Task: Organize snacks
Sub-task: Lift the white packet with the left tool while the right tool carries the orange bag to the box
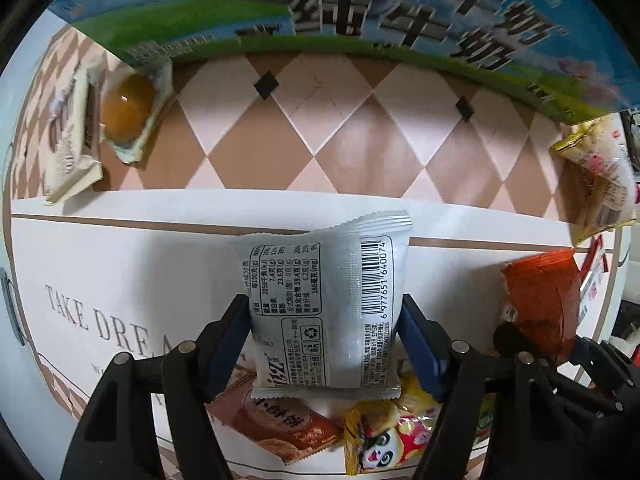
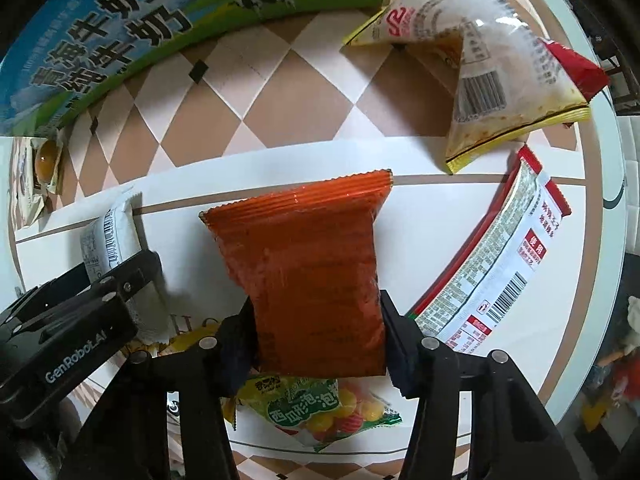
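**Visitor:** What could go wrong from where you stand?

**Onlooker:** Two packets hang over a white box (image 1: 120,280) that already has snacks lying in it. The left gripper (image 1: 326,332) has a silver packet (image 1: 326,300) between its blue pads. The right gripper (image 2: 316,324) has an orange packet (image 2: 304,264). The two tools are just beside each other, so I think they could knock together, or one packet could fall onto the box rim and slide out onto the checked tablecloth (image 1: 320,140).

**Visitor:** And the fingers?

**Onlooker:** The left pair stands about half apart. Its pads touch the silver packet's sides, but I cannot tell whether they press. The right pair is narrower and clamped on the orange packet, which creases at the waist.

**Visitor:** Anything left outside the box?

**Onlooker:** Yes. A triangular bag (image 2: 480,60) lies on the cloth at the right, two small packets at the far left, and a blue and green milk carton (image 1: 400,12) behind.
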Demonstrator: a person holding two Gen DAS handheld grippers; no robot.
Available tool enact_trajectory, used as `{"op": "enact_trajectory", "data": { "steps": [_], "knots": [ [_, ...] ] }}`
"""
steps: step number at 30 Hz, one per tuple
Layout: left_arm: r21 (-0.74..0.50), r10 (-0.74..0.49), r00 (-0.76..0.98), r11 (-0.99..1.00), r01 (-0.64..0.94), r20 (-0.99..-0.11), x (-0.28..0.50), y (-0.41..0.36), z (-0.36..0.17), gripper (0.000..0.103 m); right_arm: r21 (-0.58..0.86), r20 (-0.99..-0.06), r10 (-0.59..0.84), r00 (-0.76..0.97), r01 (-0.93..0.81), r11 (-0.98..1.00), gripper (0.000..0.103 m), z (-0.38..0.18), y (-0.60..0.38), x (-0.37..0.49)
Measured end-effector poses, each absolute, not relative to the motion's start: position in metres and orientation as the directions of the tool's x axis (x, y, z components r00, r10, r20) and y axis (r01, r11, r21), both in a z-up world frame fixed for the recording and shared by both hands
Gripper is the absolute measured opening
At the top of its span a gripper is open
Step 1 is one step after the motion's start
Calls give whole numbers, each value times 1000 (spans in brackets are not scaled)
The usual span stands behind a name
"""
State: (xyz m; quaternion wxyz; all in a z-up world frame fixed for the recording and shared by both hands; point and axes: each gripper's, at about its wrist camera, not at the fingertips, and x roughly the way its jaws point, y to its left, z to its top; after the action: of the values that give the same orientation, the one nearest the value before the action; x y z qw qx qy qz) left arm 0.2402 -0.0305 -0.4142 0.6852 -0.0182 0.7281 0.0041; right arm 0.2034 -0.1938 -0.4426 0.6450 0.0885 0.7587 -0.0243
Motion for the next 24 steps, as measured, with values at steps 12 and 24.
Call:
{"op": "enact_trajectory", "data": {
  "steps": [12,24],
  "knots": [
    [-122,-121,163,993,3,-979,222,-19,-283,71,272,-962,268,48,192,943,55,-337,-210,204],
    [-119,-117,302,993,12,-946,338,-15,-203,71,339,-915,291,281,140,930,55,-224,-212,330]
  ]
}}
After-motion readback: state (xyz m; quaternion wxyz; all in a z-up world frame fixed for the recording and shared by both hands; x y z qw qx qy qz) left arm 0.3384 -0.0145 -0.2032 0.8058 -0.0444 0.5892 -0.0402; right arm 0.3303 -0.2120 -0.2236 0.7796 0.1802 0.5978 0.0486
